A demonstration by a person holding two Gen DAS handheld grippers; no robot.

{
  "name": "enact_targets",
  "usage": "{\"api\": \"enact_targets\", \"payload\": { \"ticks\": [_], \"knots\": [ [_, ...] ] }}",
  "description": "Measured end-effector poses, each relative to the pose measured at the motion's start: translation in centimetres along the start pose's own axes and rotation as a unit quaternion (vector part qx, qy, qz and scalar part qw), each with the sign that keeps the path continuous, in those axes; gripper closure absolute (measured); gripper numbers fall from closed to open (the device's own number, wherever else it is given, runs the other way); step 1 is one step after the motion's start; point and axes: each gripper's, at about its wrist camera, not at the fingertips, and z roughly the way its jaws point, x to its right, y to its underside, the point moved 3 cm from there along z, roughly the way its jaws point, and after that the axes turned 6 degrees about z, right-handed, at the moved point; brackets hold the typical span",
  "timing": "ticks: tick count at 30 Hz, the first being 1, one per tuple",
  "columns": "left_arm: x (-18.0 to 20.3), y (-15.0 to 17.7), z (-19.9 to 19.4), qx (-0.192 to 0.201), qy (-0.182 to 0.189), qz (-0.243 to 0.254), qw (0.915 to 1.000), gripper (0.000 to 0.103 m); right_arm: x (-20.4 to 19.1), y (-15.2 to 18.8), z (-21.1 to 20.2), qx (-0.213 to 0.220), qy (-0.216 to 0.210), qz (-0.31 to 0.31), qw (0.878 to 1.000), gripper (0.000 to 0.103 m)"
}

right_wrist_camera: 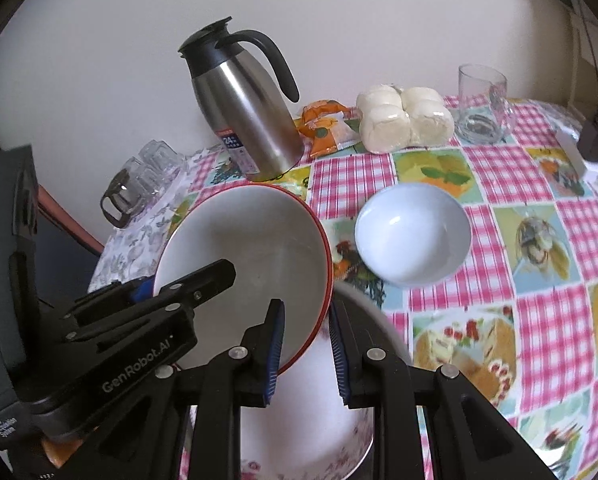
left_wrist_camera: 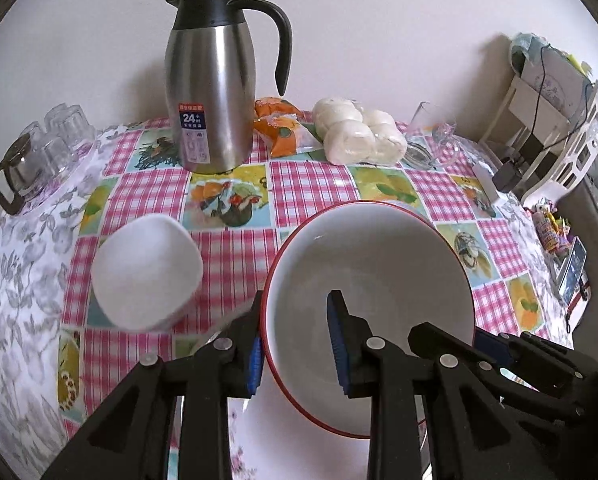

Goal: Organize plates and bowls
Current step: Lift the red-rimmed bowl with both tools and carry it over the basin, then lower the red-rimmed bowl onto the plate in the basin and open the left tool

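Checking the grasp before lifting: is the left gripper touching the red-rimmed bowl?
Cannot tell. In the left wrist view the left gripper straddles the red-rimmed bowl rim, without plain contact or gap.

The steel thermos jug [left_wrist_camera: 215, 92] at the far side of the tabletop carried a blue and red sticker [left_wrist_camera: 193, 120] with a large "24"; its smaller characters were too fine to read. In the right wrist view, the left gripper [right_wrist_camera: 203, 280] bore "GenRobot.AI" in pale letters, with "Data Acquisition System" on its body.
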Motion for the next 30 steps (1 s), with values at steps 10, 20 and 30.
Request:
{"api": "enact_targets", "payload": {
  "ticks": [10,20,30],
  "knots": [
    [0.6,3.6,0.1,0.003,0.007,-0.026,0.9996,0.073,0.7,2.9,-0.8,-0.002,0.004,0.008,1.0,0.078],
    [0.2,5.5,0.4,0.002,0.016,-0.051,0.9985,0.071,0.9,4.4,-0.7,-0.006,0.003,0.013,1.0,0.078],
    [-0.6,6.5,1.2,-0.019,0.023,-0.065,0.9974,0.07,0.8,5.0,0.2,-0.018,0.002,0.015,1.0,0.078]
  ]
}}
